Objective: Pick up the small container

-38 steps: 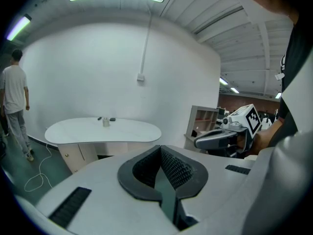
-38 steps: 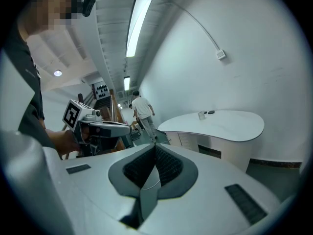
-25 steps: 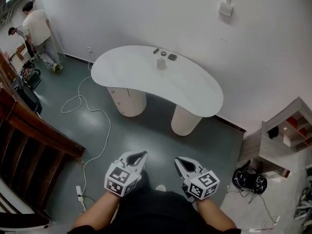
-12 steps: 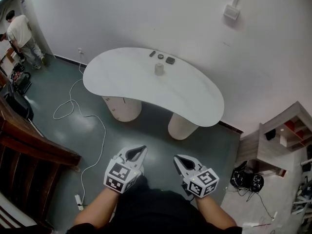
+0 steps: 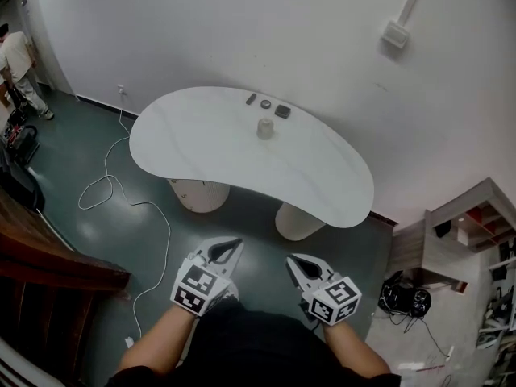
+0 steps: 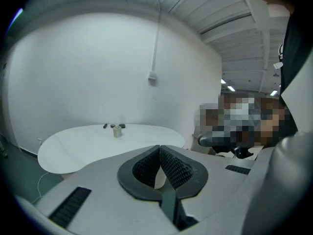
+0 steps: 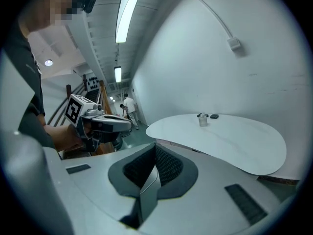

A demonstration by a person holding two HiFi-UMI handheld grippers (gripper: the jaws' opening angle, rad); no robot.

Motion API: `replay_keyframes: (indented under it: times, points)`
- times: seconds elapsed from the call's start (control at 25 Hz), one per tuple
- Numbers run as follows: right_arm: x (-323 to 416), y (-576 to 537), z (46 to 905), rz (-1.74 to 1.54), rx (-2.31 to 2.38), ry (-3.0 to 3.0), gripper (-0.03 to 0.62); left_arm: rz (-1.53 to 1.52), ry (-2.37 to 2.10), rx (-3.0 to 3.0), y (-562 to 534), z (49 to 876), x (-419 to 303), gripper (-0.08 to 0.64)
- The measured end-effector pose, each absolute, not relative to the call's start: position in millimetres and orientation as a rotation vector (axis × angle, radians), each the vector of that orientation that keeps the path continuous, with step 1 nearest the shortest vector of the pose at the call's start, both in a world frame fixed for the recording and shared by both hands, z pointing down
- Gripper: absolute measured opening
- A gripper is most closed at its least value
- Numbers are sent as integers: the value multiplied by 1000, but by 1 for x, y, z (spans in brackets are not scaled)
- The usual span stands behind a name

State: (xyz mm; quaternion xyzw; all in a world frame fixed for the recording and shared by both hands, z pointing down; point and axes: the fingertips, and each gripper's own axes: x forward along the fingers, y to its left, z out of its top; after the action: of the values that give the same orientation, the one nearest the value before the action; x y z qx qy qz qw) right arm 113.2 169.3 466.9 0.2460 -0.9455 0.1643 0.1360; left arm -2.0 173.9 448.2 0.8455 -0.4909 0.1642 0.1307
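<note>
Facing the desk [image 5: 185, 143], we note the small container [image 5: 265, 128] upright, well ahead, equally far from left claw [image 5: 229, 247] and right claw [image 5: 299, 265]; both closed, empty.

White table [image 5: 201, 139] — small container [image 5: 265, 128] pale beige; floor [image 5: 56, 160] dark teal; left tongs [image 5: 228, 245], right tongs [image 5: 293, 262] grey, black-white markers [image 5: 196, 287].

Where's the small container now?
Head view: the small pale cylindrical container stands on the white curved table near its far edge, by three small dark items.
</note>
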Motion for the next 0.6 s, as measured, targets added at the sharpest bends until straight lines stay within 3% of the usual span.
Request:
replay_keyframes:
  times: [0.6]
  points:
    - [37, 116, 471, 465, 792, -2698, -4, 520, -1329, 2502, 115, 464, -77, 15]
